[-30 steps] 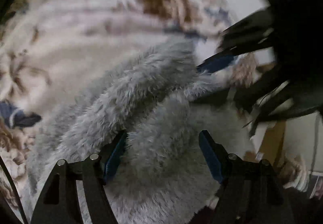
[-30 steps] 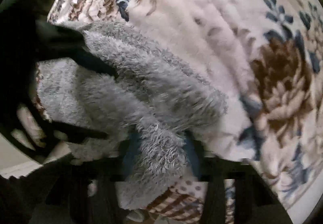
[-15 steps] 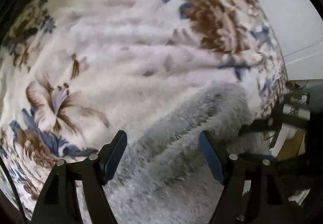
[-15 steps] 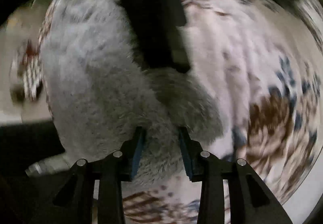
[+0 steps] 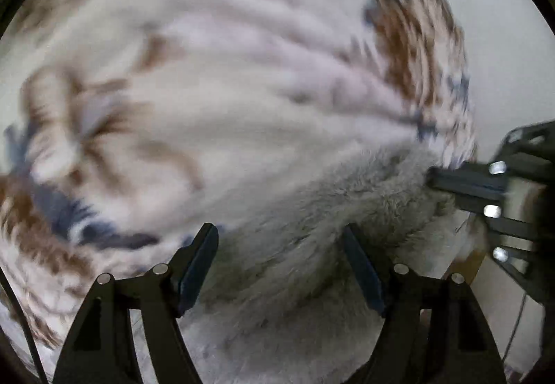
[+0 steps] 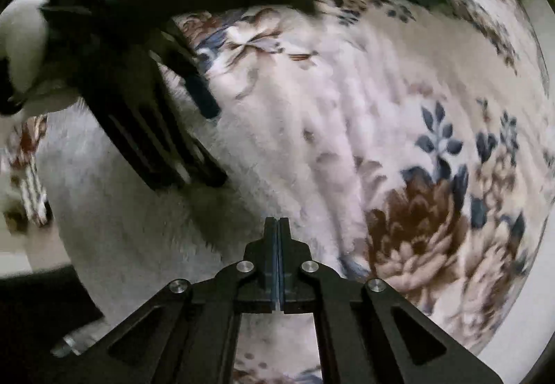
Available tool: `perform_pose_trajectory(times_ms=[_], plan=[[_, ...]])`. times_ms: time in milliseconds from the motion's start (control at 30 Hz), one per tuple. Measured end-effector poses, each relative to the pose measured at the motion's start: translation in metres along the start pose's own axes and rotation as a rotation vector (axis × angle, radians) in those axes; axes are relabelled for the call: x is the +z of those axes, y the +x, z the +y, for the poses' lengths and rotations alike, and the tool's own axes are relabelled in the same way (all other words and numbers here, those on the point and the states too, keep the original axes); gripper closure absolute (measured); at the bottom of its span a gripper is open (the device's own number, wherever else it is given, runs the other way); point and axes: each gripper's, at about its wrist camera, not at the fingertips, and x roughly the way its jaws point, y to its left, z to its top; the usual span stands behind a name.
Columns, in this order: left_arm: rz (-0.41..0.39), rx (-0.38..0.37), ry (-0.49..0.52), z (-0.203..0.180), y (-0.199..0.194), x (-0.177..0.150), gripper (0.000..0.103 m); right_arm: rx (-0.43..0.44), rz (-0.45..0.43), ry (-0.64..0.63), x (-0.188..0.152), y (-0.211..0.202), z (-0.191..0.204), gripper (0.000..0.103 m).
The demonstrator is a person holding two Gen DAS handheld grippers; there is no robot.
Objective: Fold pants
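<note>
The fuzzy grey pants (image 5: 329, 210) lie bunched on a floral blanket (image 5: 208, 89). My left gripper (image 5: 279, 235) hangs open just over them, with their near edge below the gap between its fingers and nothing pinched. The right gripper's closed tip (image 5: 433, 177) reaches in from the right over the pants. In the right wrist view my right gripper (image 6: 279, 223) is shut with its pads together and nothing between them, above the pants (image 6: 138, 228) at their right edge. The left gripper (image 6: 213, 146) comes in from the upper left, open over the pants.
The floral blanket (image 6: 399, 113) spreads wide to the right of the pants. A checked cloth (image 6: 31, 183) shows at the bed's left edge. A pale wall or floor (image 5: 503, 54) lies past the blanket's right edge. Both views are blurred by motion.
The right gripper let go of the grey fold it held and closed with nothing in it. The left gripper slid from over the bunched pants to their edge beside the blanket, staying open.
</note>
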Motion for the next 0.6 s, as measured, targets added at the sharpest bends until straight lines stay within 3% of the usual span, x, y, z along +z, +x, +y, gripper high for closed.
perform_pose_trajectory(times_ms=[67,133,200,267,433,467,500,567,600], plan=[[-0.055,-0.004,0.022,0.0,-0.022,-0.014,0.03,0.076,0.011,0.108,0.0,-0.003,-0.014,0.098],[-0.065,-0.016,0.109,-0.017,-0.033,-0.028,0.03,0.145,-0.027,0.229,-0.008,-0.014,-0.026,0.089],[-0.021,-0.057,0.205,-0.04,-0.031,-0.041,0.03,0.218,-0.063,0.36,-0.023,-0.024,-0.041,0.051],[0.038,-0.093,0.276,-0.062,-0.018,-0.043,0.03,0.226,-0.076,0.468,-0.041,-0.026,-0.048,0.038],[0.163,0.009,0.42,-0.111,0.051,-0.029,0.032,0.272,-0.067,0.649,-0.089,-0.008,-0.043,0.038],[0.155,0.022,0.41,-0.11,0.057,-0.026,0.048,0.271,-0.062,0.681,-0.1,-0.001,-0.039,0.038],[0.171,0.03,0.359,-0.104,0.062,-0.022,0.058,0.27,-0.061,0.697,-0.105,0.003,-0.037,0.038],[0.145,0.009,0.264,-0.091,0.057,-0.015,0.064,0.265,-0.062,0.751,-0.121,0.011,-0.033,0.038],[0.112,0.047,0.245,-0.082,0.051,-0.012,0.064,0.266,-0.066,0.78,-0.13,0.013,-0.031,0.038]])
